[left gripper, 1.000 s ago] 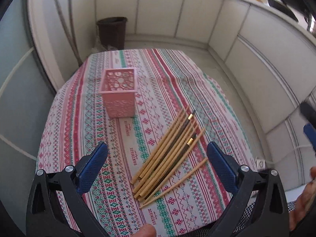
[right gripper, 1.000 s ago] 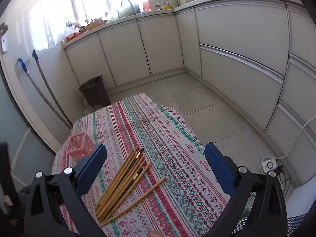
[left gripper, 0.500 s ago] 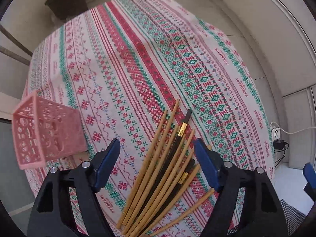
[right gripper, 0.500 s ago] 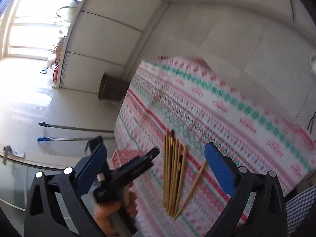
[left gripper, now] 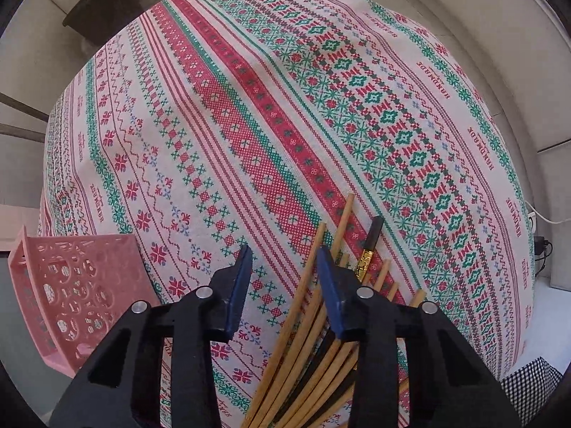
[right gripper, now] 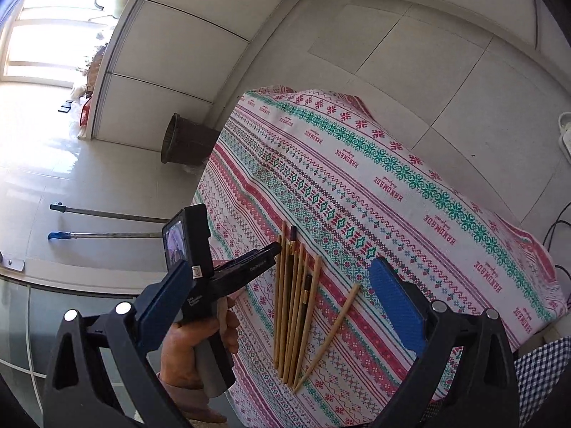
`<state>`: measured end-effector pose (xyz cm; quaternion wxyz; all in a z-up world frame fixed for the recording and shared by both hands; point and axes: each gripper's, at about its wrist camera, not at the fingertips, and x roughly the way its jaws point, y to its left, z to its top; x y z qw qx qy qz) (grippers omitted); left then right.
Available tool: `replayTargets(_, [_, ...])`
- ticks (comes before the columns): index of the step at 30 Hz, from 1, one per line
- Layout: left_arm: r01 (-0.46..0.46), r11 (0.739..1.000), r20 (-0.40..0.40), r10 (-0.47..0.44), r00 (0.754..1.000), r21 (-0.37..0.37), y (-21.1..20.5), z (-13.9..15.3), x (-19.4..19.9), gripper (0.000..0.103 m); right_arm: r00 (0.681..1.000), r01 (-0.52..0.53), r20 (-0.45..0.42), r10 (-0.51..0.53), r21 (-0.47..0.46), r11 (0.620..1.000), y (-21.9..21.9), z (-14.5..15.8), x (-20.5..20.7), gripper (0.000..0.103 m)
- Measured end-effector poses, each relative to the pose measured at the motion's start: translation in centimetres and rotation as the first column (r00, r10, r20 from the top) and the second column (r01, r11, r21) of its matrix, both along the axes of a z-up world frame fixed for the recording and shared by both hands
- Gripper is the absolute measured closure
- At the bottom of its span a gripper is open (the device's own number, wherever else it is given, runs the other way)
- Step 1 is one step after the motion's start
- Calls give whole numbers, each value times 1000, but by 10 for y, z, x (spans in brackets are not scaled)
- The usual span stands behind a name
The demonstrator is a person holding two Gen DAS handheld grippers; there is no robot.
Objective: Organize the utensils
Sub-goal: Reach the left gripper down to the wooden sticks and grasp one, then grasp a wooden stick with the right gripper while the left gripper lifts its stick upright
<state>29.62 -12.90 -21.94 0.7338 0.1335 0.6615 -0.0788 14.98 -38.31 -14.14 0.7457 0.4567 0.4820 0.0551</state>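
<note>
Several wooden chopsticks and two dark ones with gold bands lie in a bundle on the patterned tablecloth. My left gripper hovers low over the bundle's left edge, jaws partly closed with a gap, the leftmost chopstick running between them, nothing gripped. A pink perforated basket stands at its left. My right gripper is wide open and empty, held above the table's near side, looking at the chopsticks and at the left gripper held in a hand.
A dark bin stands on the tiled floor beyond the table; it also shows in the left wrist view. White cabinets line the walls. Two mop handles lean at the left. A power strip lies at the right.
My left gripper dropped closer to the chopsticks and its jaws narrowed from wide open. My right gripper swung from facing the room to looking down on the table.
</note>
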Motion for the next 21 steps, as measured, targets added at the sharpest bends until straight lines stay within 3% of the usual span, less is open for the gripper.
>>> replayTargets(4, [9, 1000, 12, -9, 1000, -26, 2, -8, -5, 70, 1000, 15, -17, -15, -4, 1000, -2, -3, -1, 6])
replayTargets(10, [30, 999, -32, -31, 999, -31, 7, -18, -9, 71, 996, 18, -81, -20, -26, 999, 0, -14, 1, 6])
replayTargets(13, [48, 996, -36, -50, 998, -74, 14, -21, -13, 89, 989, 3, -147, -10, -48, 999, 5, -27, 1, 6])
replayTargets(14, [59, 996, -31, -61, 998, -69, 14, -21, -16, 96, 985, -3, -170, -6, -53, 999, 8, -33, 1, 6])
replayTargets(21, [74, 993, 95, -66, 993, -94, 25, -15, -58, 96, 950, -67, -309, 46, -57, 996, 33, -76, 4, 8])
